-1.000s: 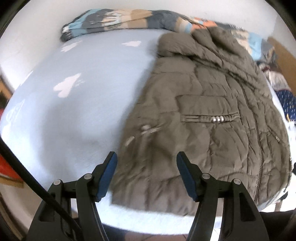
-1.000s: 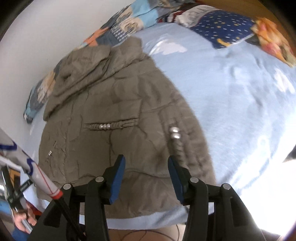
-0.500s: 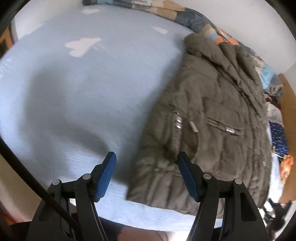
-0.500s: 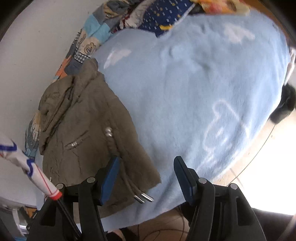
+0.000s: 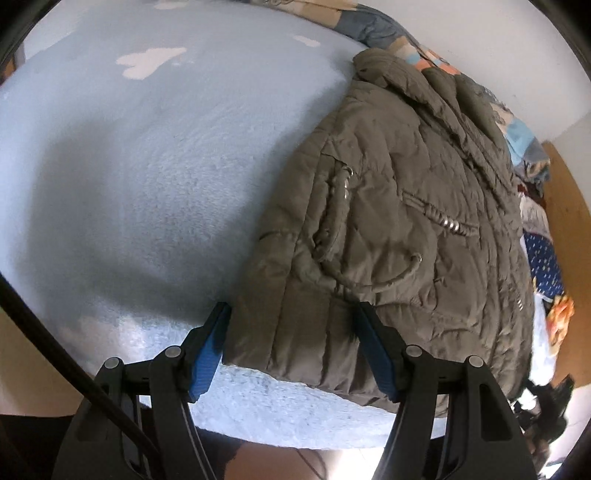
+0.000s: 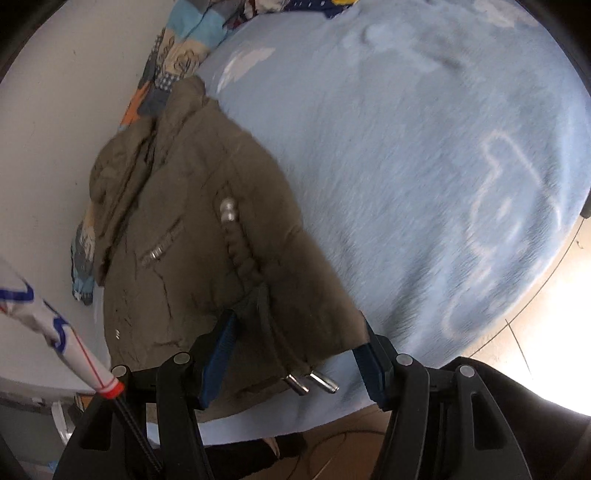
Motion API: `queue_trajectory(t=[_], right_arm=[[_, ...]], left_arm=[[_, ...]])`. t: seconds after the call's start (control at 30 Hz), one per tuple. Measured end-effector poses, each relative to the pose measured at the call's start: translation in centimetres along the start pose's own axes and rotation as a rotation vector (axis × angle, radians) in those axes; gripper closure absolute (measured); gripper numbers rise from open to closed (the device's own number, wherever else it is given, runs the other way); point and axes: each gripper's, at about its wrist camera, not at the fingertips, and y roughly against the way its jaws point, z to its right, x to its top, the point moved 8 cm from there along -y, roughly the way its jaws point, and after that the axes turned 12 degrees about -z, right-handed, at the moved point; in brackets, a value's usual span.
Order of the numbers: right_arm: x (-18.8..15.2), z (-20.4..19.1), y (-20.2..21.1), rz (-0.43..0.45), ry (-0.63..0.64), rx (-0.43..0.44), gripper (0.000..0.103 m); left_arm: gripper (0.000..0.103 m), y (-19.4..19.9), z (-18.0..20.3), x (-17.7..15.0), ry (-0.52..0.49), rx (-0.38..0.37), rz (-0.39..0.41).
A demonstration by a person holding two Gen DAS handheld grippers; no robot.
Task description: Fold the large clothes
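An olive quilted jacket (image 5: pixel 406 221) lies front up on a light blue fleece bedcover (image 5: pixel 147 166), collar at the far end and hem towards me. My left gripper (image 5: pixel 291 310) hovers low over the jacket's near left hem corner. It is open, with the corner lying between its blue pads, and no pad presses the cloth. In the right wrist view my right gripper (image 6: pixel 297 317) is open over the right hem corner of the jacket (image 6: pixel 184 221). The drawstring's metal ends (image 6: pixel 310 382) lie between its fingers.
A patterned quilt (image 5: pixel 369 26) is bunched along the white wall behind the collar. A wooden board (image 5: pixel 565 221) and piled fabrics stand at the right. The bedcover (image 6: pixel 424 147) spreads to the right of the jacket. Beyond the bed's near edge is the floor (image 6: pixel 535 332). A striped pole (image 6: pixel 55 325) crosses the left.
Both grippers have sunk towards the near hem and rolled. Each now straddles a hem corner, and the jacket looks larger in both views. The right jaws stand wider than a second ago.
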Motion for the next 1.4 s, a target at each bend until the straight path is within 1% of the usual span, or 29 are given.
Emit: queue_trajectory(t=[0.1, 0.13, 0.23, 0.3, 0.33, 0.37, 0.4, 0.5, 0.6, 0.63, 0.67, 0.7, 0.73, 0.77, 0.8, 0.87, 0.93, 1.0, 1.03, 1.07, 1.1, 1.17, 1.23, 1.3, 1.4], right_arm=[[0.1, 0.0, -0.5, 0.006, -0.009, -0.008, 0.037], [0.3, 0.1, -0.2, 0.029, -0.019, -0.019, 0.037], [1.4, 0.2, 1.5, 0.144, -0.032, -0.078, 0.037], [2.0, 0.2, 3.1, 0.220, -0.039, -0.091, 0.037], [2.1, 0.4, 3.5, 0.236, -0.040, -0.102, 0.037], [2.3, 0.6, 3.3, 0.233, -0.045, -0.106, 0.036], [2.4, 0.8, 2.7, 0.208, -0.053, -0.091, 0.036], [2.3, 1.1, 0.6, 0.126, -0.085, -0.012, 0.034], [1.8, -0.3, -1.0, 0.052, -0.047, 0.054, 0.035], [1.6, -0.9, -1.1, 0.053, -0.026, 0.056, 0.042], [1.4, -1.8, -1.0, 0.062, 0.014, 0.067, 0.057], [1.2, -2.9, -0.8, 0.073, 0.057, 0.075, 0.062], [1.0, -4.0, -0.2, 0.109, 0.106, 0.060, 0.068], [1.0, -4.9, 0.4, 0.146, 0.148, 0.040, 0.071], [0.9, -5.4, 0.6, 0.166, 0.173, 0.025, 0.072], [0.9, -5.9, 0.4, 0.172, 0.190, -0.006, 0.072], [1.1, -5.4, -0.6, 0.156, 0.160, -0.025, 0.072], [1.4, -4.6, -1.4, 0.136, 0.122, -0.024, 0.072], [1.5, -4.3, -1.9, 0.130, 0.109, -0.030, 0.069], [1.6, -3.8, -2.3, 0.125, 0.103, -0.039, 0.063], [1.7, -3.4, -2.8, 0.125, 0.093, -0.059, 0.060], [1.8, -2.9, -3.0, 0.136, 0.075, -0.031, 0.057], [1.9, -2.9, -3.1, 0.140, 0.061, -0.008, 0.056], [1.8, -2.4, -2.8, 0.138, 0.053, 0.006, 0.055], [1.6, -1.5, -2.4, 0.130, 0.014, 0.050, 0.056]], left_arm=[[0.035, 0.4, -0.4, -0.2, -0.003, -0.022, 0.005], [0.035, 0.5, -0.4, 0.0, -0.002, -0.030, 0.010], [0.035, 0.8, -0.6, 0.3, -0.003, -0.027, 0.032], [0.035, 0.6, -0.7, 0.5, 0.004, -0.033, 0.030], [0.035, 0.5, -0.7, 0.6, 0.012, -0.037, 0.028], [0.035, 0.4, -0.7, 0.7, 0.015, -0.035, 0.027], [0.035, 0.3, -0.6, 0.9, 0.015, -0.033, 0.027], [0.034, -0.1, 0.0, 1.4, 0.011, -0.015, 0.033], [0.034, 0.1, 0.1, 1.2, 0.000, -0.007, 0.041], [0.034, 0.3, 0.4, 1.2, -0.015, -0.013, 0.050], [0.038, 0.6, 0.7, 1.2, -0.035, -0.013, 0.064], [0.040, 1.1, 1.1, 1.2, -0.060, 0.004, 0.087], [0.040, 1.3, 1.3, 1.1, -0.077, 0.020, 0.104], [0.040, 1.5, 1.6, 1.1, -0.099, 0.042, 0.121], [0.040, 1.5, 1.8, 1.1, -0.111, 0.059, 0.127], [0.040, 1.1, 1.7, 1.1, -0.113, 0.078, 0.123], [0.040, 0.5, 1.6, 1.3, -0.109, 0.093, 0.120], [0.038, 0.1, 1.6, 1.4, -0.109, 0.117, 0.130], [0.037, 0.0, 1.5, 1.4, -0.113, 0.127, 0.137], [0.034, -0.1, 1.7, 1.4, -0.115, 0.136, 0.145], [0.032, -0.3, 1.8, 1.5, -0.119, 0.147, 0.151], [0.030, -0.6, 2.1, 1.5, -0.136, 0.176, 0.160], [0.026, -0.7, 2.0, 1.5, -0.139, 0.184, 0.173], [0.023, -0.8, 1.7, 1.5, -0.126, 0.174, 0.170], [0.023, -0.8, 1.6, 1.6, -0.118, 0.159, 0.161]])
